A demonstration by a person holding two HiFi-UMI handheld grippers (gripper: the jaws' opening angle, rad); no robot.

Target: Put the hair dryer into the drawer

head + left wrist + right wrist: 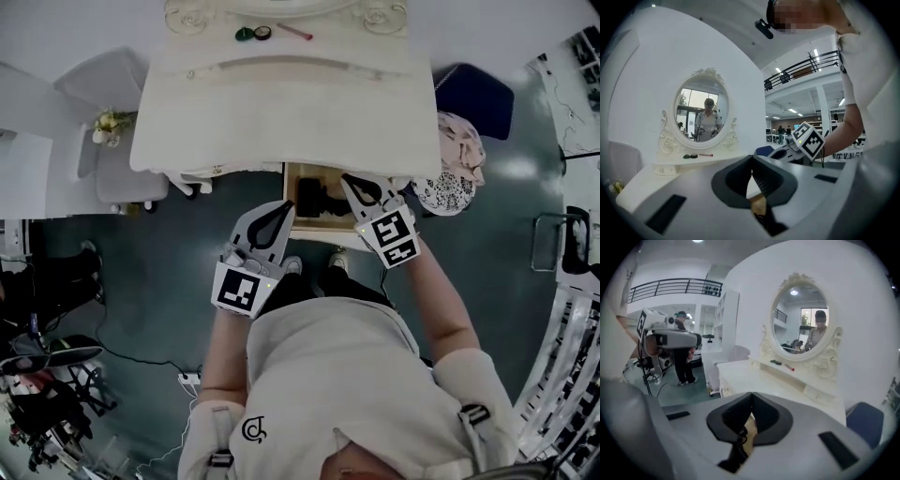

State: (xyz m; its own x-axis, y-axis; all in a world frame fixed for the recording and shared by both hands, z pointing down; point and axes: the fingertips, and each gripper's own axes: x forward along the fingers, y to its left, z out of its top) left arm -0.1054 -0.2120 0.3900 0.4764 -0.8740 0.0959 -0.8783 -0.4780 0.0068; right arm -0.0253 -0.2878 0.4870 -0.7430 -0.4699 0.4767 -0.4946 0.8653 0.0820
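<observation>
Hair dryer (315,199): a dark shape lying inside the open drawer (292,199), which juts from under the worktop's (281,112) front edge; it looks already stowed.
Left tongs (283,210): pressed together, pinching nothing, just beside the drawer's left front corner.
Right tongs (350,181): pressed together and empty, over the drawer's right side, apparently not touching the dryer.
Why: the dryer rests in the drawer on its own, so both tongs are free. Pushing the drawer shut is probably what remains.
</observation>
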